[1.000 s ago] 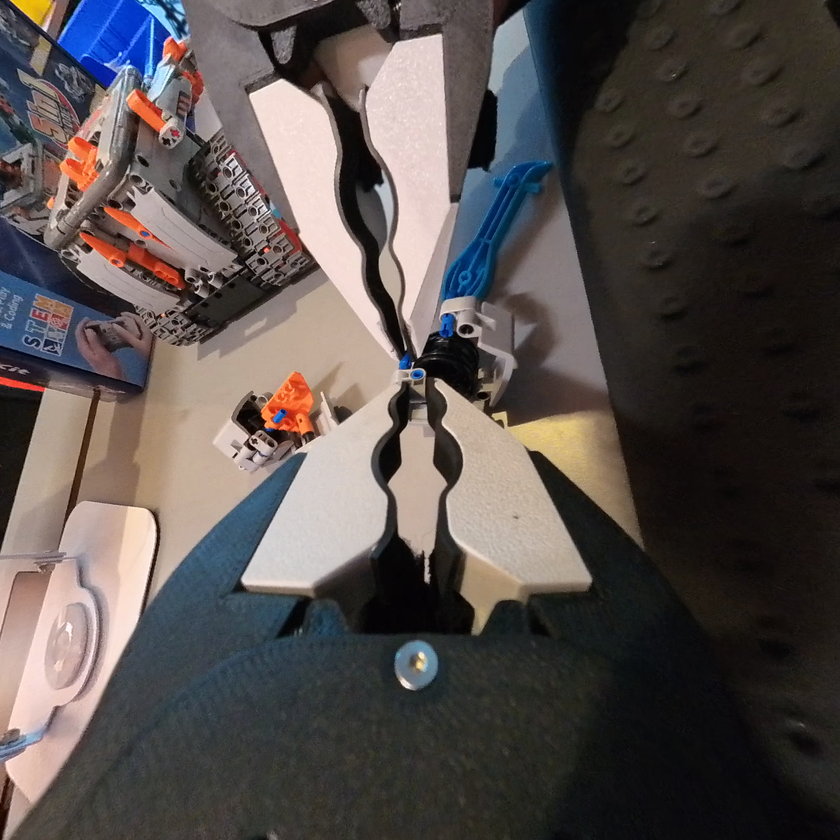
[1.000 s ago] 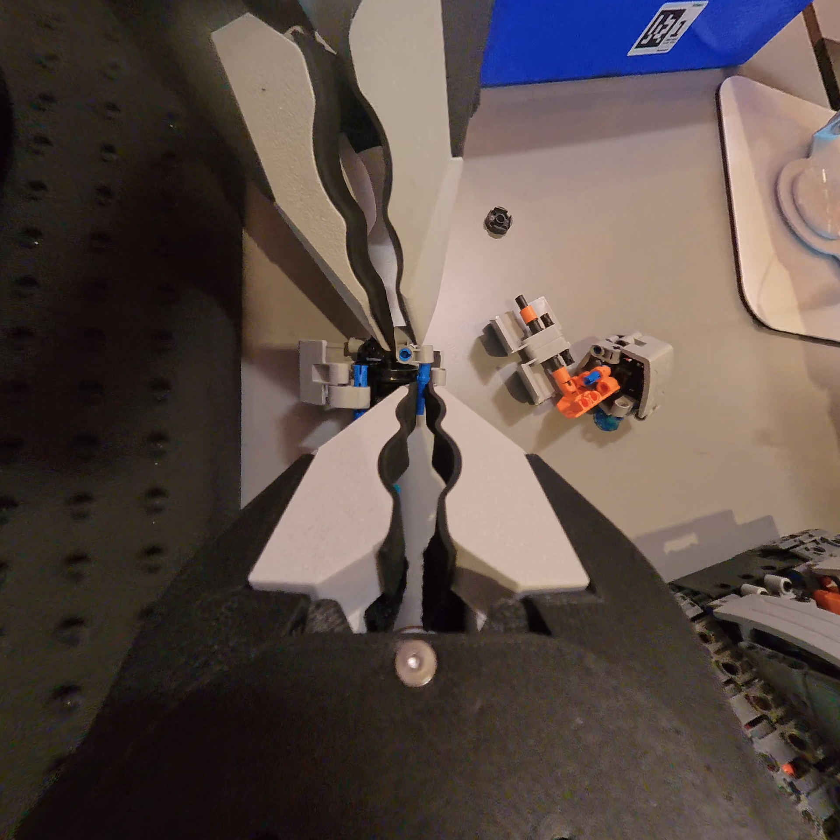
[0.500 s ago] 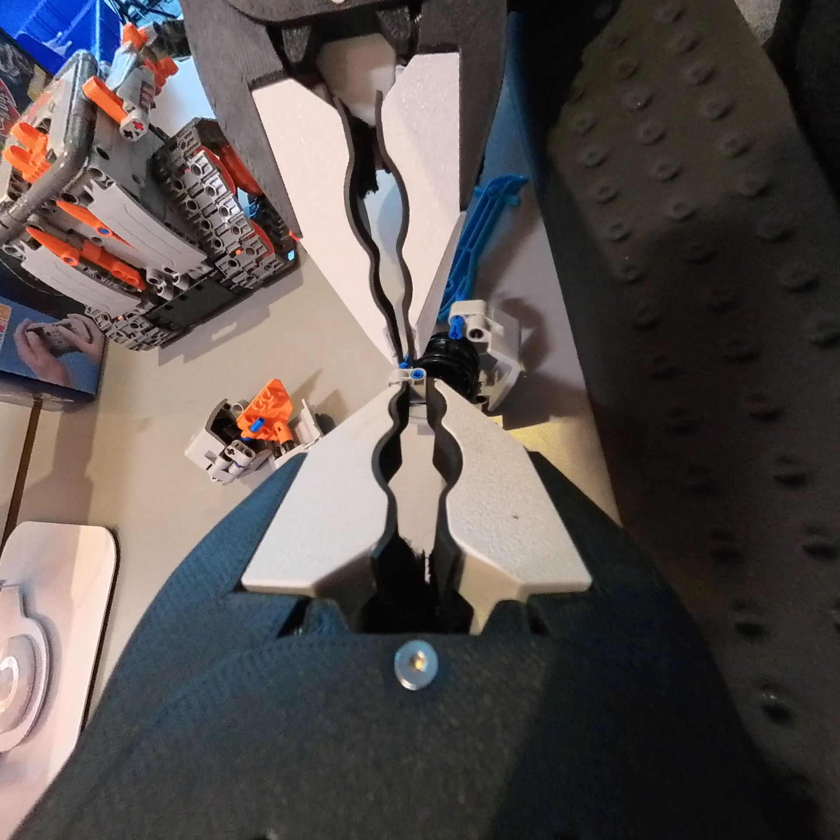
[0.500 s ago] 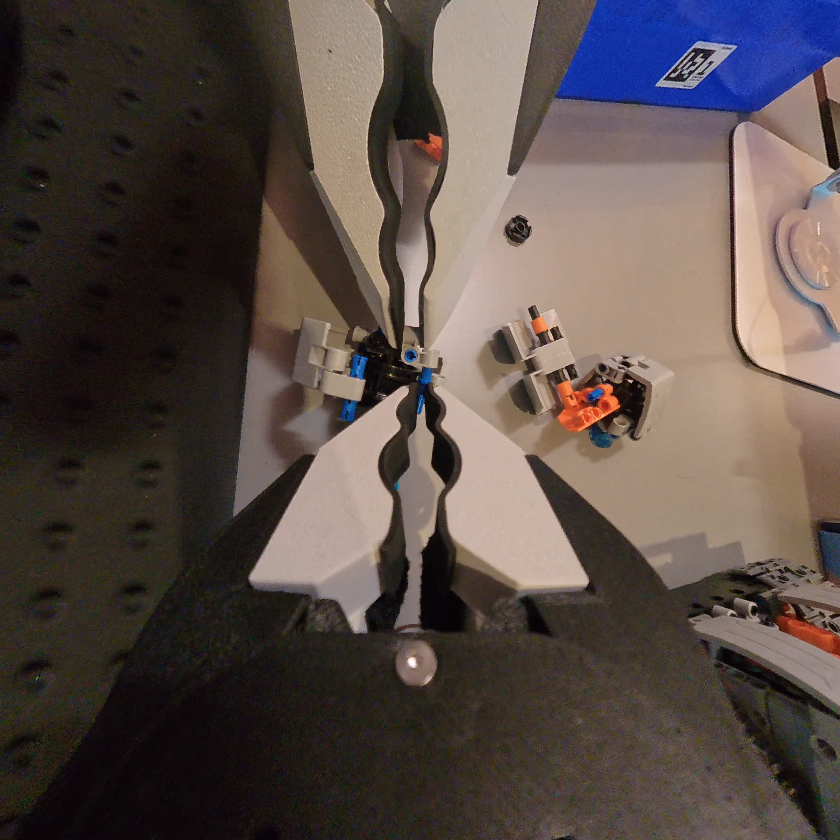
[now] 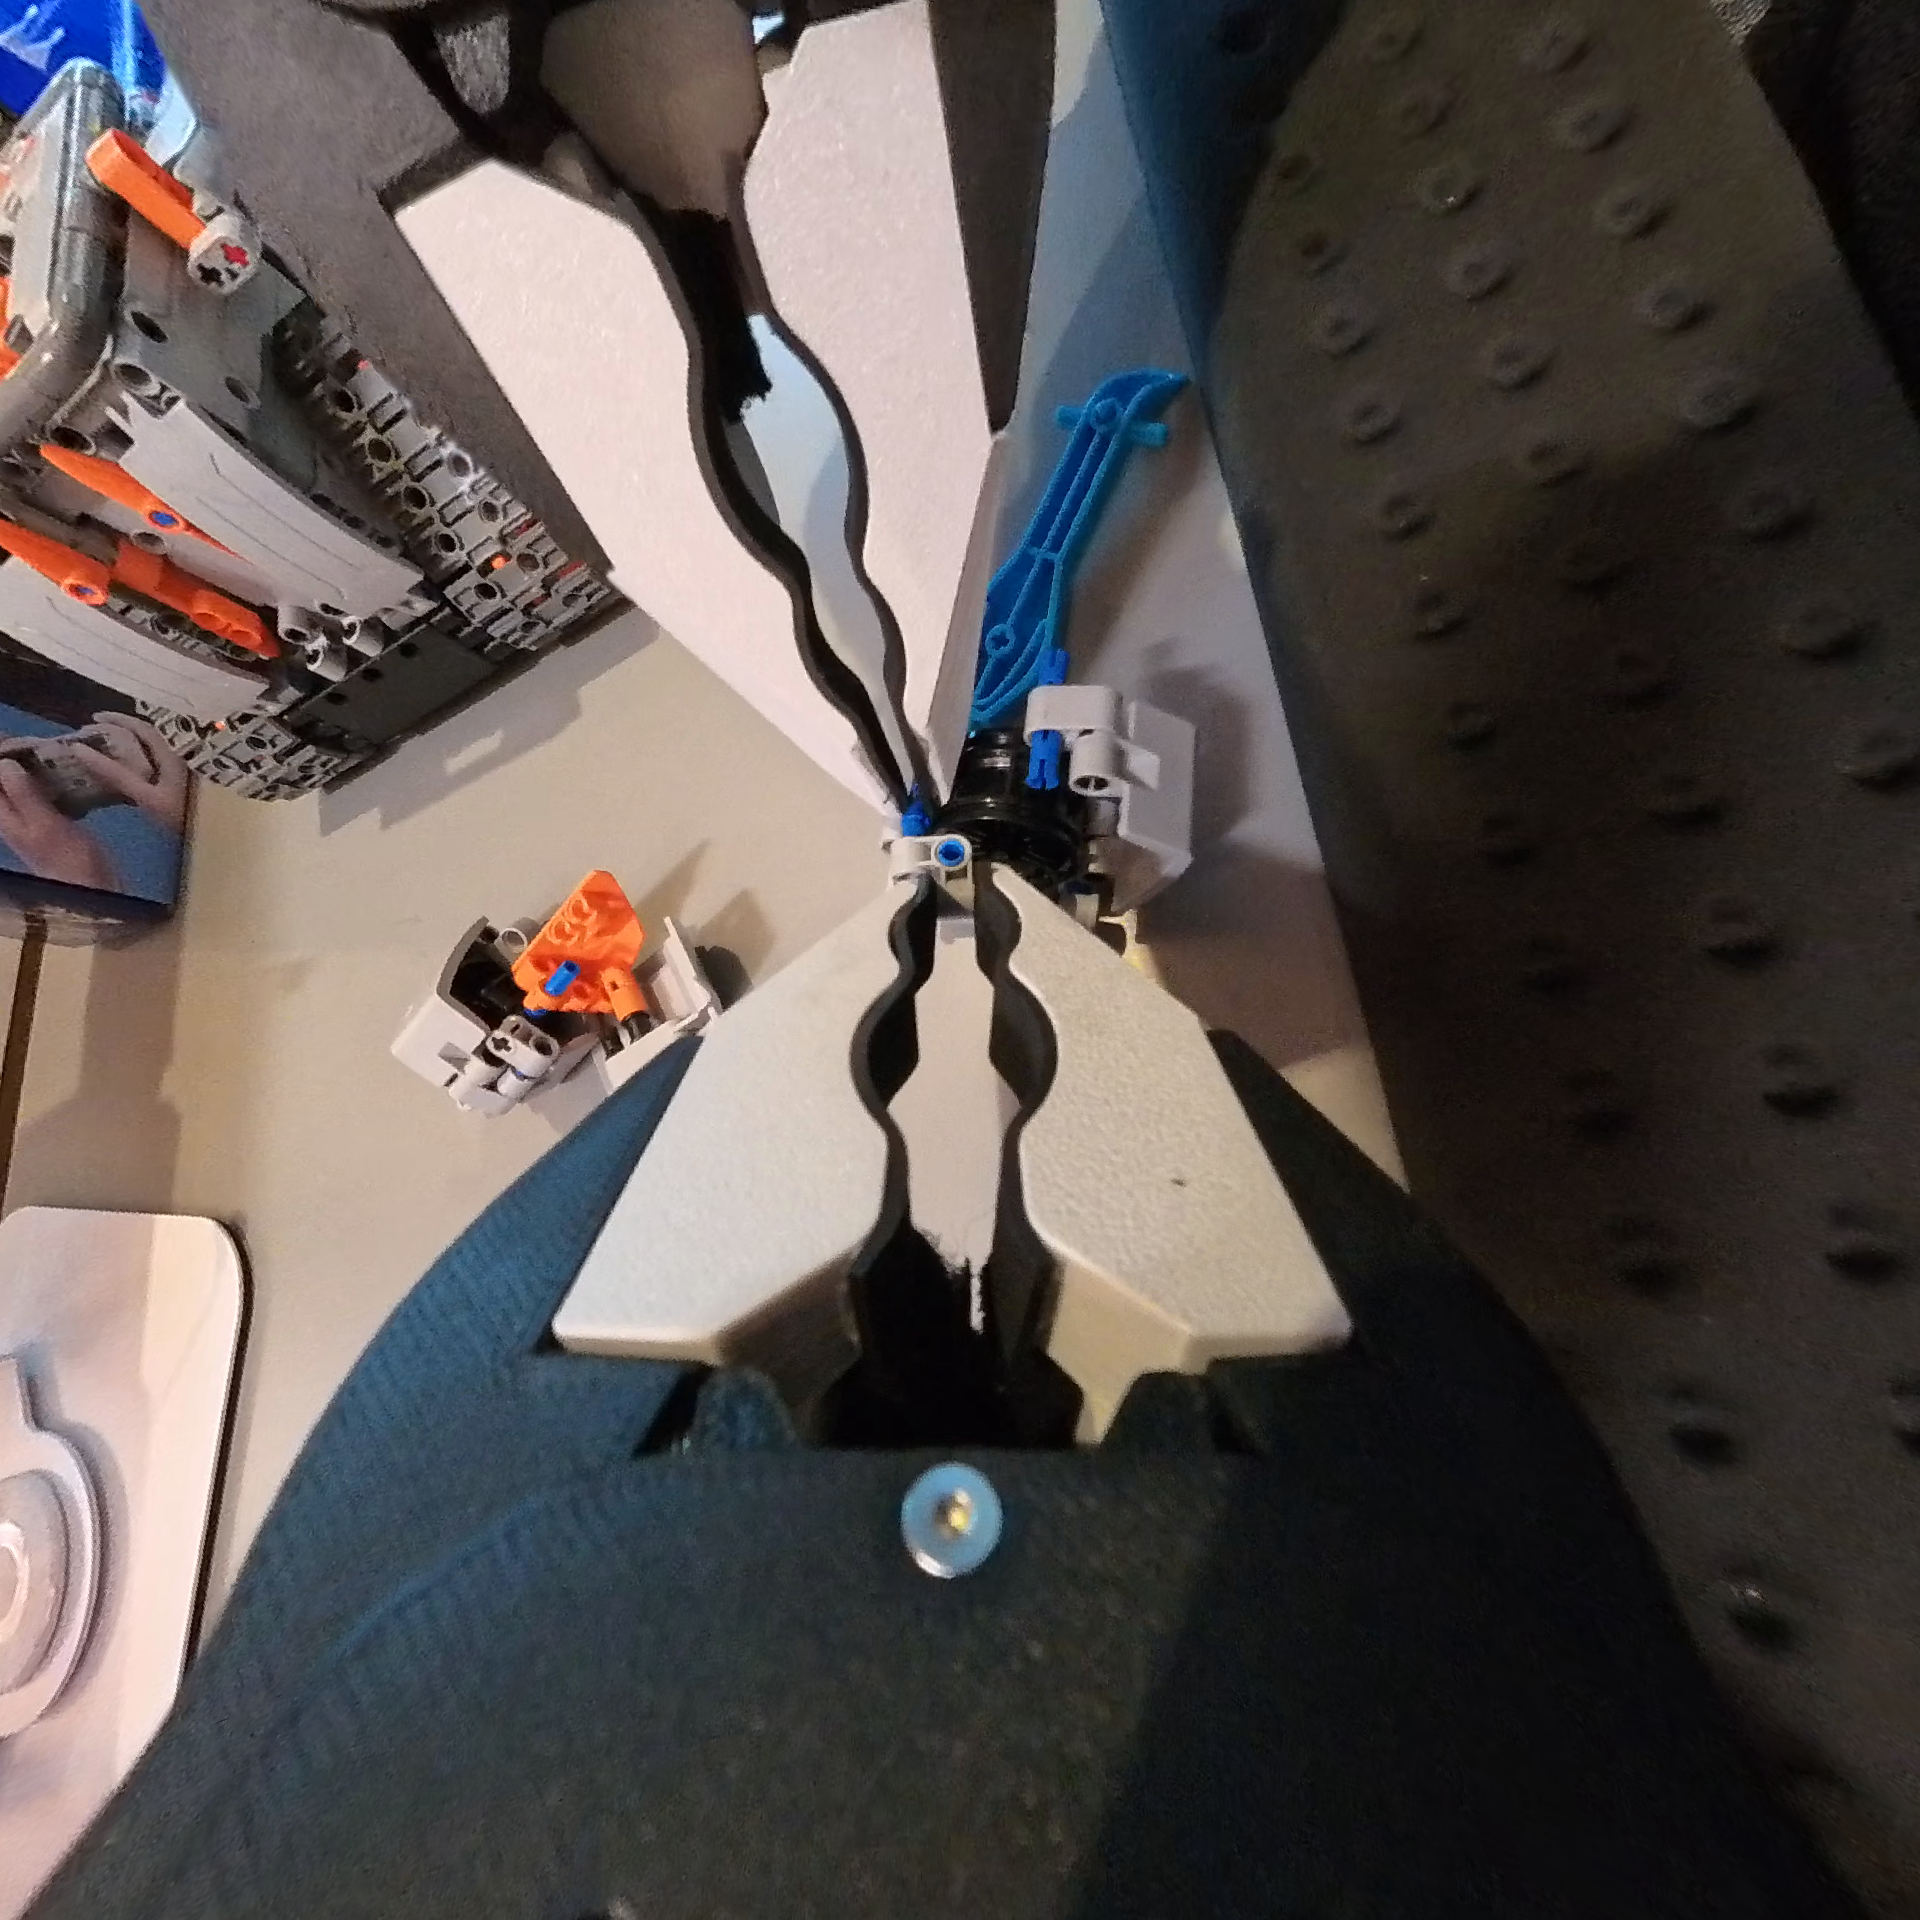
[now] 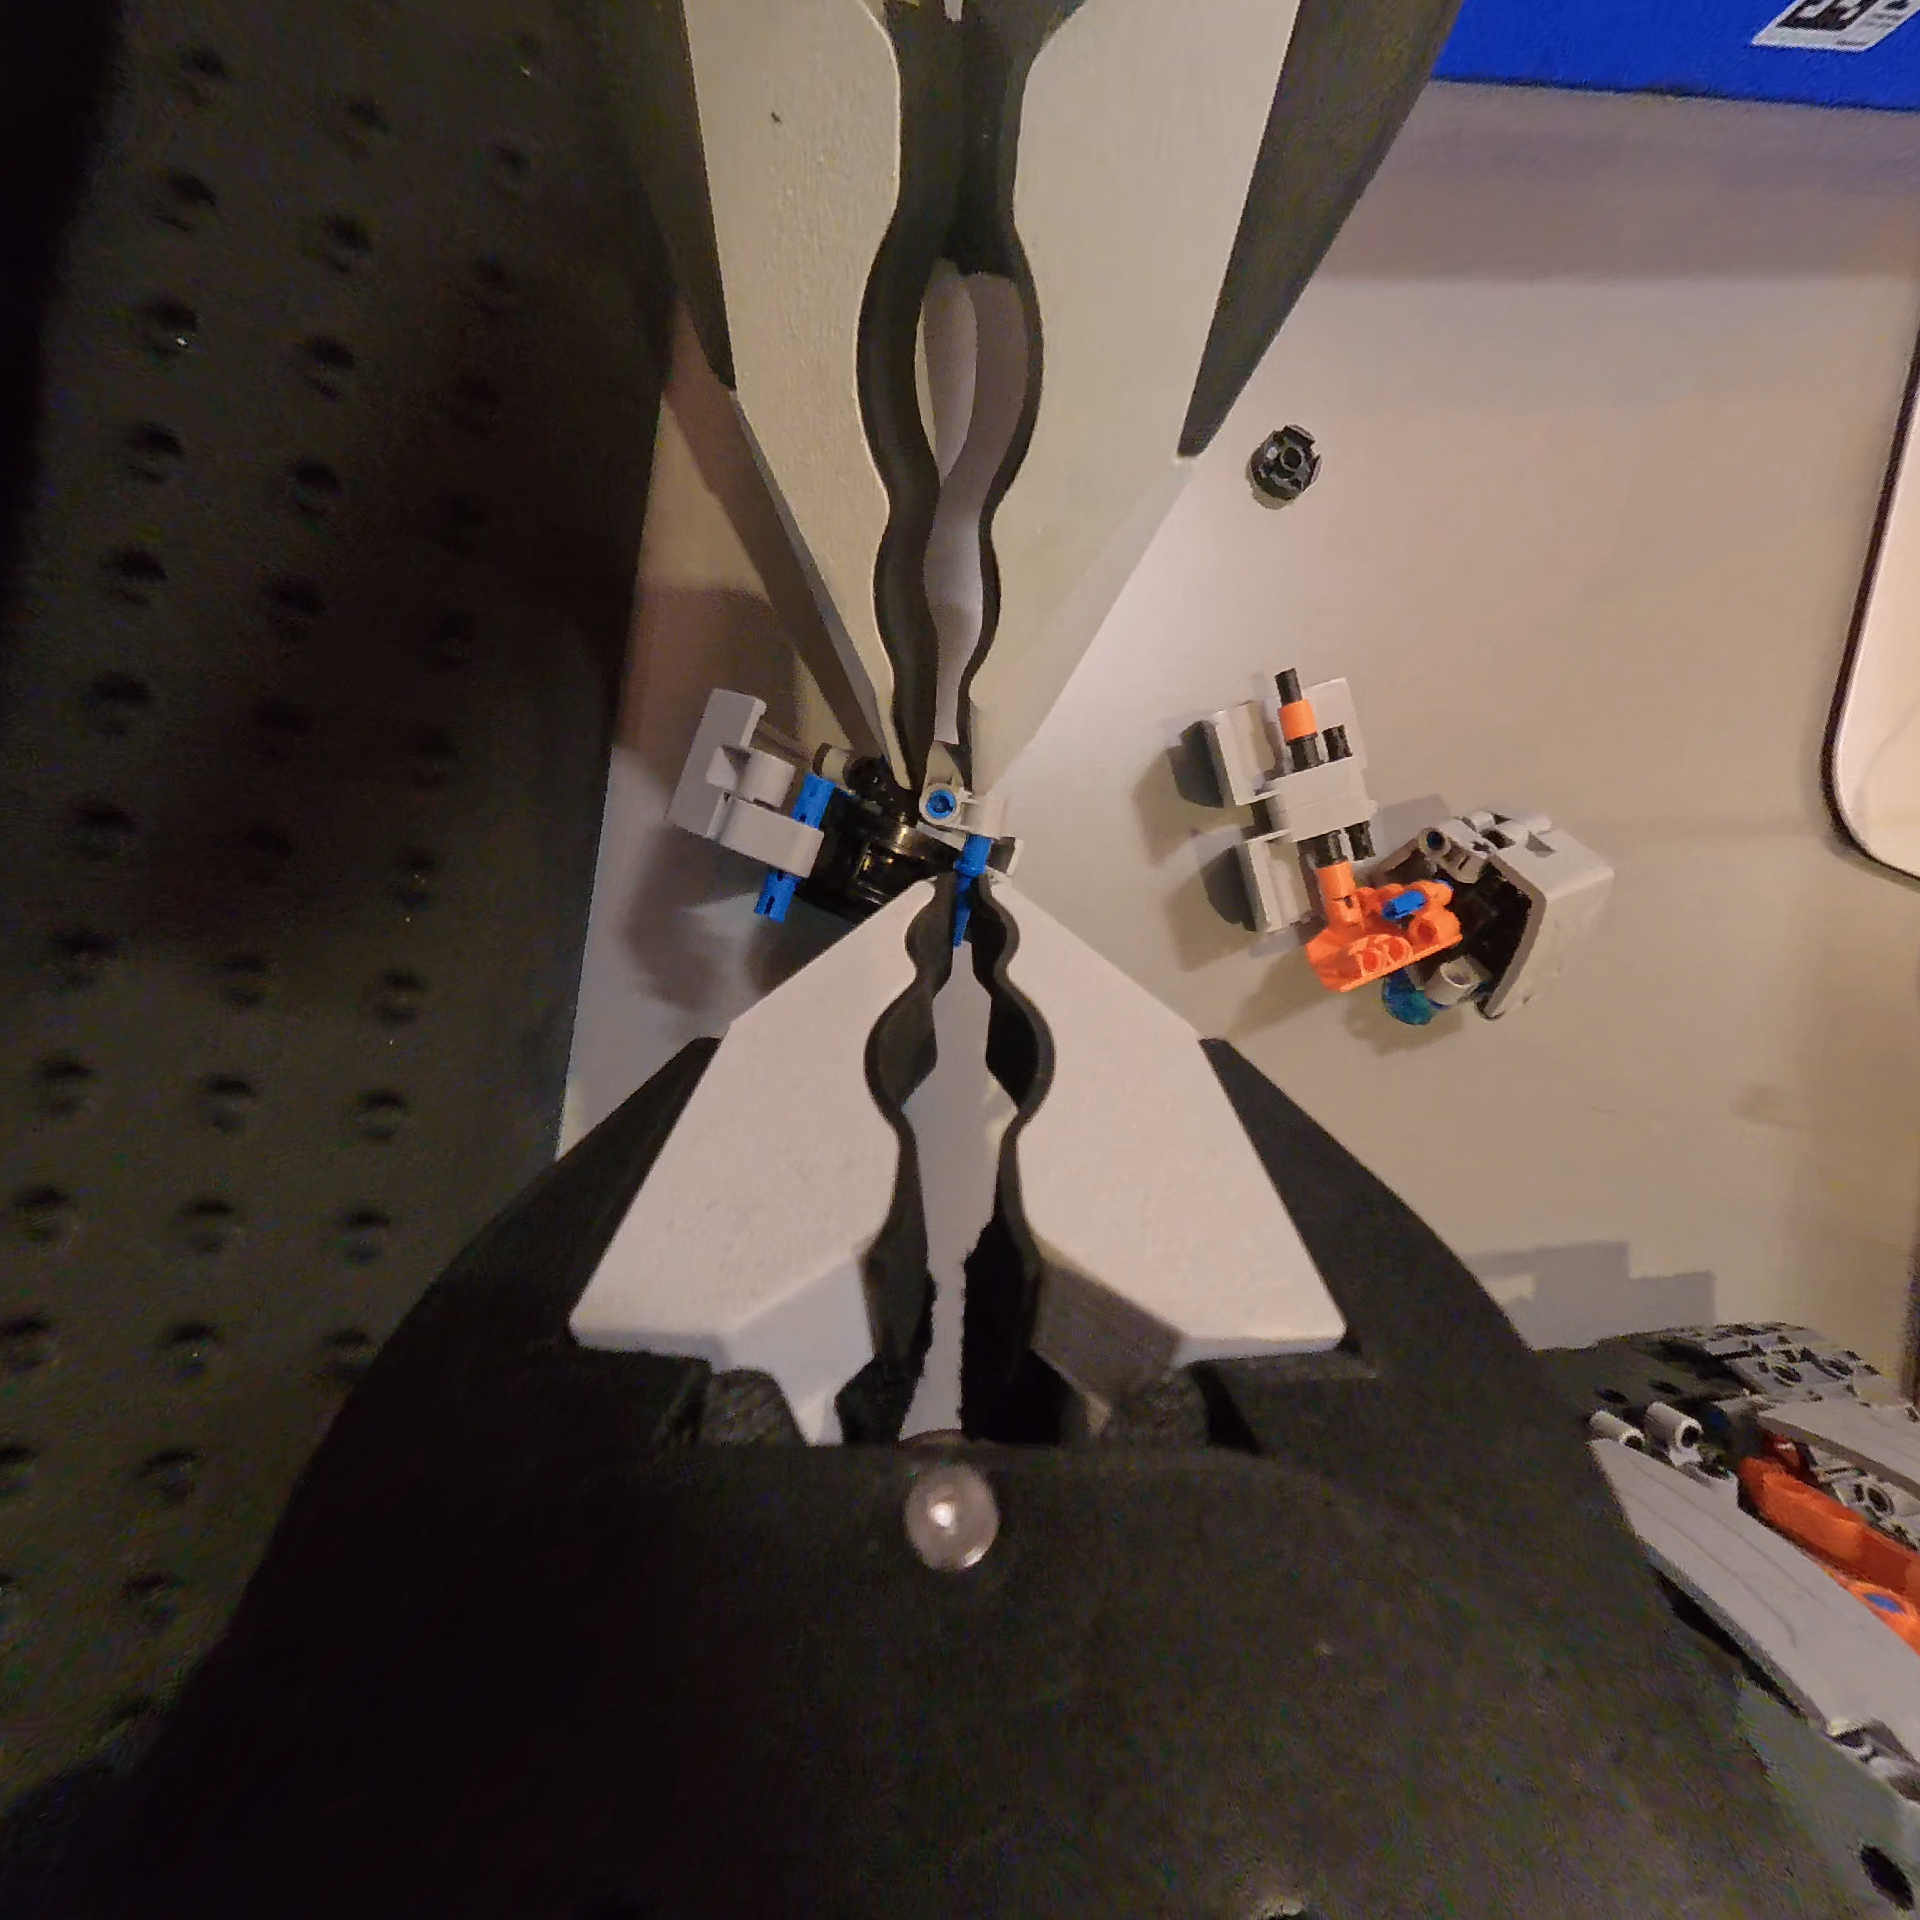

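Observation:
A small brick assembly (image 5: 1049,800) of grey, black and blue parts sits just above the beige table (image 5: 312,1091), at the edge of a black dimpled mat (image 5: 1610,831). My left gripper (image 5: 940,894) is shut on its small grey connector with a blue pin (image 5: 935,854). My right gripper (image 5: 912,795) reaches in from the opposite side, tip to tip. In the right wrist view my right gripper (image 6: 961,899) is shut on a blue pin (image 6: 971,873) of the assembly (image 6: 810,821). The left gripper (image 6: 940,764) meets it from above.
An orange and grey sub-assembly (image 5: 561,987) lies on the table to one side, and shows in the right wrist view (image 6: 1392,914). A large grey and orange model (image 5: 208,520), a blue blade piece (image 5: 1060,540), a black round piece (image 6: 1285,480) and a white board (image 5: 104,1455) are around. Both grippers' tips are close together, under 4 cm apart. About 12 cm separates my left fingertips from the black round piece (image 6: 1285,480).
Both grippers have stayed shut on the assembly. The right gripper has swung round, so in its view the left gripper now stands straight opposite. The assembly has tilted slightly.

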A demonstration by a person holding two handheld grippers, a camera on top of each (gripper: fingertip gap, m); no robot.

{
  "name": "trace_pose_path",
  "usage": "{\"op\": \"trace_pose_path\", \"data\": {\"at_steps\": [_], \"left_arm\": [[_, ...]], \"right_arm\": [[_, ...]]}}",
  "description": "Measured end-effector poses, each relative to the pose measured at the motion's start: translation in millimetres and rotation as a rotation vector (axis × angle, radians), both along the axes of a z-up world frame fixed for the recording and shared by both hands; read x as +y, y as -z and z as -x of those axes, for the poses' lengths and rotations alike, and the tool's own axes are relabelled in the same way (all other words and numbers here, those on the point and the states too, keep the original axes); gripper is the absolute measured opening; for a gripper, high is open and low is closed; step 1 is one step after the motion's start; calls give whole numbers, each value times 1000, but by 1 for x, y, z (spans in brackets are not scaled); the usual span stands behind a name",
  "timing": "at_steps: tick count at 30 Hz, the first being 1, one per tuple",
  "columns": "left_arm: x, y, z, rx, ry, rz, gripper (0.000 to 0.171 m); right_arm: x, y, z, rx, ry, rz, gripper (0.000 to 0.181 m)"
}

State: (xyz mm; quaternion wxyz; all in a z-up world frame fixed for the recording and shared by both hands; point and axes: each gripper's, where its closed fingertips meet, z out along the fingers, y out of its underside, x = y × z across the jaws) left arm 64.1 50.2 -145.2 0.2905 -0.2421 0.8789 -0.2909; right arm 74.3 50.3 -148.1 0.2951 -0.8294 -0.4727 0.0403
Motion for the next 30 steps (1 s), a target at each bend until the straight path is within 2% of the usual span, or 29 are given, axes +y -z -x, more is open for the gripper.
{"op": "trace_pose_path", "data": {"at_steps": [7, 18, 22, 24, 30], "left_arm": [[0, 1, 1, 27, 6, -25, 4], [1, 6, 0, 77, 15, -101, 4], [-10, 6, -3, 77, 49, -119, 5], [-8, 7, -4, 85, 41, -150, 5], [-7, 7, -4, 91, 34, -94, 5]], "right_arm": [[0, 0, 1, -34, -40, 26, 0], [-1, 0, 1, 86, -33, 170, 0], [-1, -14, 9, 153, -78, 243, 0], [-1, -6, -2, 86, -68, 264, 0], [-8, -15, -16, 251, 50, 220, 0]]}}
